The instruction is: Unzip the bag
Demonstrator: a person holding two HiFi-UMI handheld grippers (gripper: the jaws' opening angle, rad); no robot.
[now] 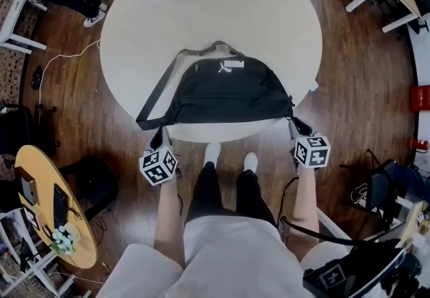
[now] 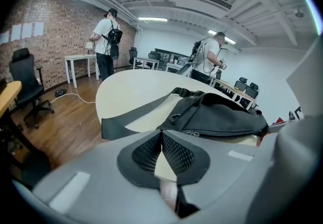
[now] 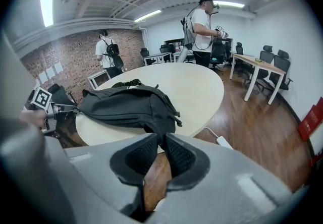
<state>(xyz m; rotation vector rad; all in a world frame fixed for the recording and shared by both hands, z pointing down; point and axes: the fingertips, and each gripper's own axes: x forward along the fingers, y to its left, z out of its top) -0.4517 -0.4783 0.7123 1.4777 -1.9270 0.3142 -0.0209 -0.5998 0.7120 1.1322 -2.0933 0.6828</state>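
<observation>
Head view looks straight down on a round cream table [image 1: 201, 8] with the black bag [image 1: 222, 88] lying flat along its near edge, white logo [image 1: 228, 65] facing up. Its strap [image 1: 158, 92] runs off the left side in a long loop and comes back to the bag's left corner.

The person stands just behind that edge, white shoes [image 1: 212, 152] on the wooden floor [image 1: 356, 88], with one gripper at each end of the bag.

The left gripper [image 1: 160, 132] has its tips at the left corner where the strap joins. In the left gripper view its jaws [image 2: 161, 134] meet at the tips and I see nothing caught between them. The bag [image 2: 222, 114] and strap [image 2: 131, 116] lie just past the tips on the table [image 2: 131, 87]. A small metal zip pull [image 2: 193, 133] sits on the bag's near face, and the zip line there looks closed.

The right gripper [image 1: 295, 127] touches the bag's right corner. In the right gripper view its jaws [image 3: 160, 137] are nearly together, and the dark end of the bag [image 3: 126, 104] drops into the narrow gap at the tips, so it looks pinched there. Floor shows through lower down.

Two people with backpacks [image 2: 107, 41] [image 2: 207, 59] stand beyond the table, near a brick wall [image 2: 45, 31].
</observation>
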